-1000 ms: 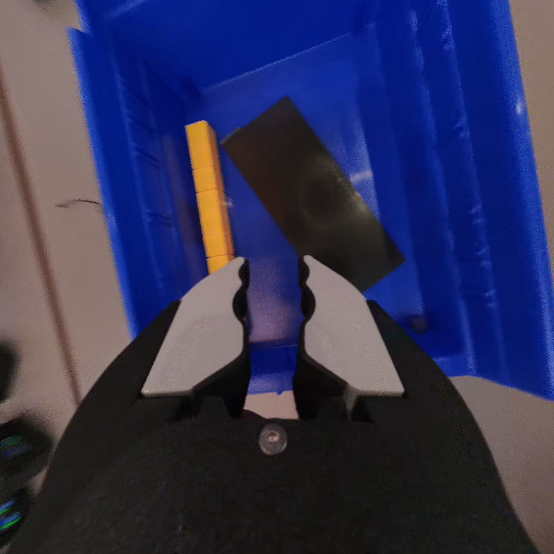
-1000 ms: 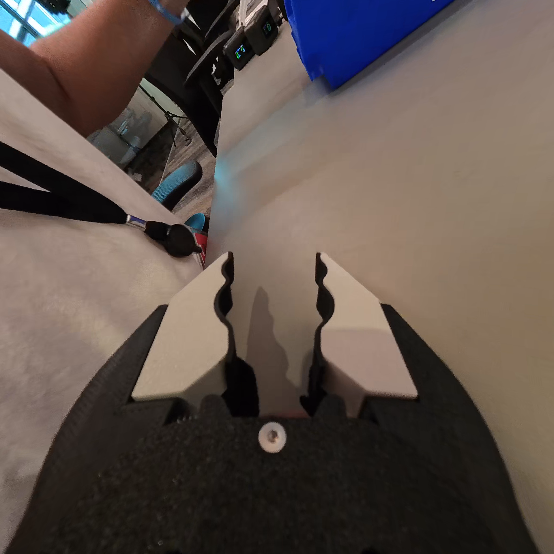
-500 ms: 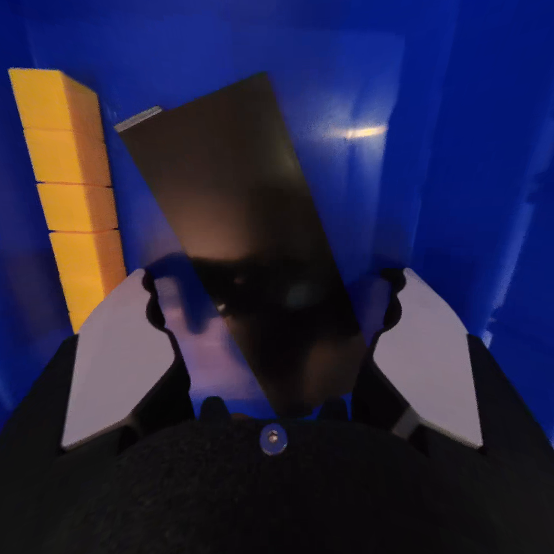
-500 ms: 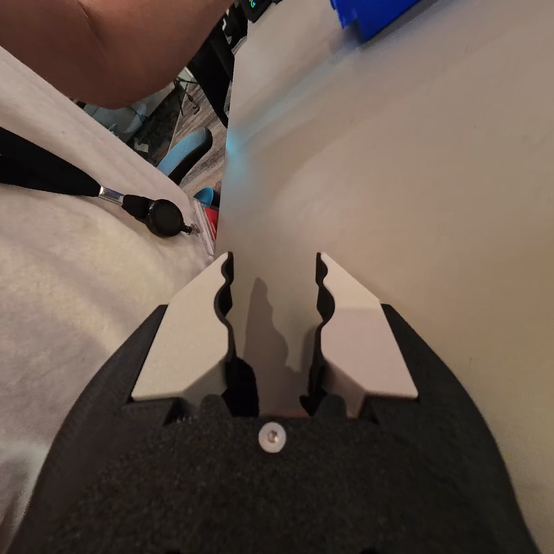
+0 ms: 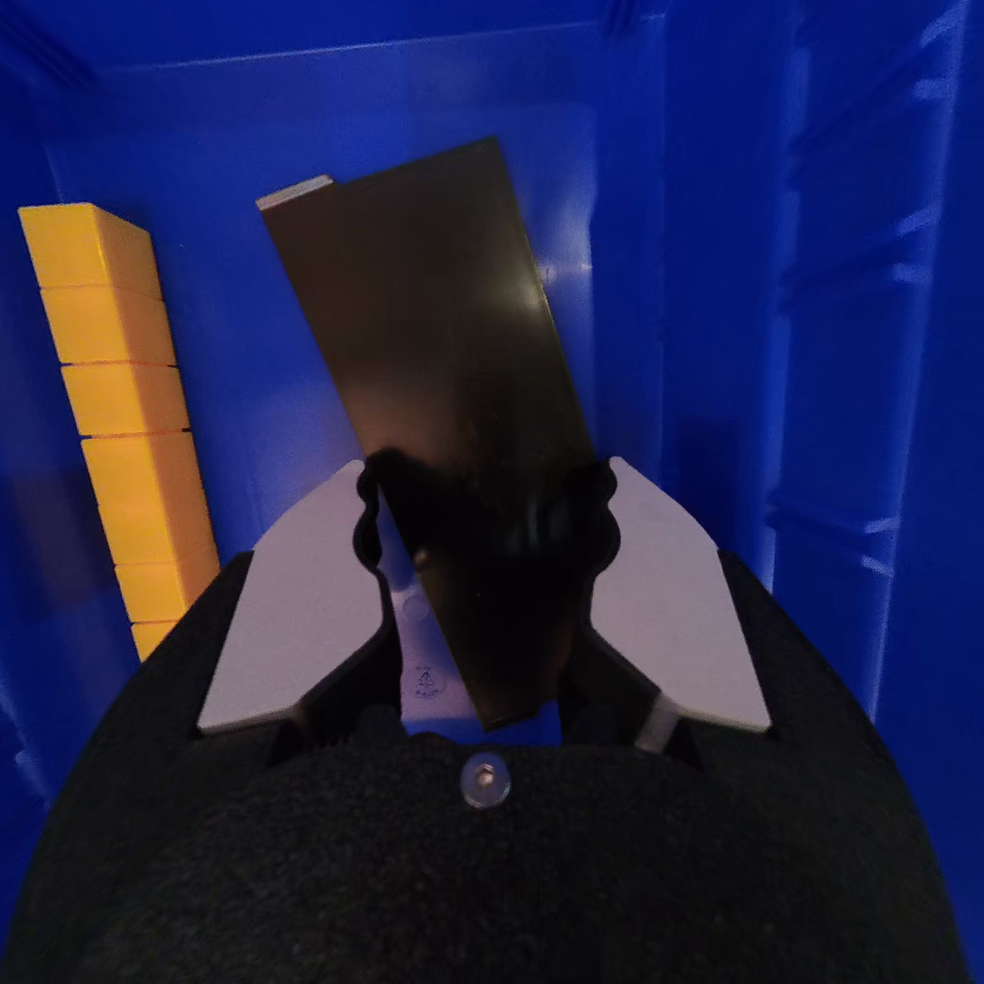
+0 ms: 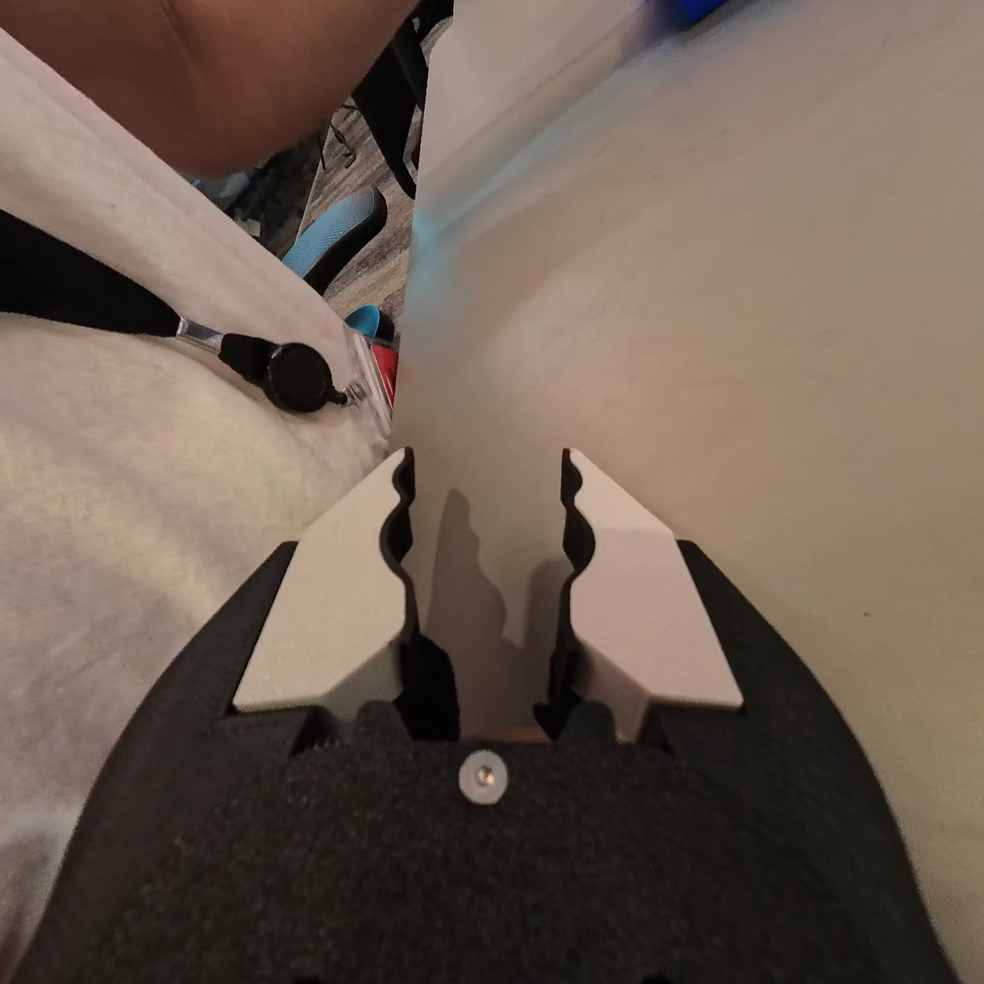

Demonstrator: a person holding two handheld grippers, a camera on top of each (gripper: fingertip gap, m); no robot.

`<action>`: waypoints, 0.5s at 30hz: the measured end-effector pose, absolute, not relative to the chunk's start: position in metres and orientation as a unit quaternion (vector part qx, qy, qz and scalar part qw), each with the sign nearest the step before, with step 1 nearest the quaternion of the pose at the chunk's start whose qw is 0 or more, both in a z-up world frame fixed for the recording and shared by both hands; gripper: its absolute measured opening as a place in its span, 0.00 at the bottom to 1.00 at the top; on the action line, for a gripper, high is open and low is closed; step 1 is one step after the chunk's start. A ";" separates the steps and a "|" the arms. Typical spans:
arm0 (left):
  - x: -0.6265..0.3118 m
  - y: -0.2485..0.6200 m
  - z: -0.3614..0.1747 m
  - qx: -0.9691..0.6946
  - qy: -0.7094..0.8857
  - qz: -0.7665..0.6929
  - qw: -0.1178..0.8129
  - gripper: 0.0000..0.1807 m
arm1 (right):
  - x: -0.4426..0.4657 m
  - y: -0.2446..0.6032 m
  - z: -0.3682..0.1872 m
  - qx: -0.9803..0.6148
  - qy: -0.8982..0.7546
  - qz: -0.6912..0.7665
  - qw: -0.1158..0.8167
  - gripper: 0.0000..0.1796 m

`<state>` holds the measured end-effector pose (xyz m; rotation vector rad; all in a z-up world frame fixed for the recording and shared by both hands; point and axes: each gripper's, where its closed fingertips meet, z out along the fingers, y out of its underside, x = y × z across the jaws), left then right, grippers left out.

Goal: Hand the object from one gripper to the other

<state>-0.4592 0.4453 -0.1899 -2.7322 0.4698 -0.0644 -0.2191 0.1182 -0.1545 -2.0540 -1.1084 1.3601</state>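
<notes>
A flat black rectangular plate [image 5: 436, 330] lies tilted on the floor of a blue bin [image 5: 745, 266]. My left gripper [image 5: 487, 474] is down inside the bin. Its two fingertips press against the plate's long edges near its close end, so it is shut on the plate. The plate's close end sits between the fingers. My right gripper [image 6: 487, 458] is open and empty, low over the beige table [image 6: 719, 319] at its near edge. Neither gripper shows in the other's view.
A row of yellow blocks [image 5: 117, 394] lies along the bin's left side, just left of my left finger. In the right wrist view a person's arm [image 6: 213, 80], white shirt [image 6: 133, 506] and black badge reel [image 6: 298, 378] are at the left; a blue chair [image 6: 335, 234] stands beyond the table edge. The grippers' ends are close to 40 cm from one another.
My left gripper went down into the bin, opened wide over the black plate, then closed onto its edges. My right gripper drifted slightly; the bin slid almost out of its view.
</notes>
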 end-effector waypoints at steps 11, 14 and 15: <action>-0.487 0.448 -0.155 -0.939 0.223 0.106 0.241 0.43 | -0.221 0.123 -0.146 -0.734 -0.384 0.513 0.225 0.30; -0.498 0.451 -0.125 -0.912 0.258 0.167 0.272 0.43 | -0.221 0.125 -0.144 -0.733 -0.380 0.517 0.228 0.30; -0.500 0.453 -0.112 -0.899 0.273 0.188 0.286 0.43 | -0.220 0.127 -0.143 -0.733 -0.377 0.515 0.233 0.30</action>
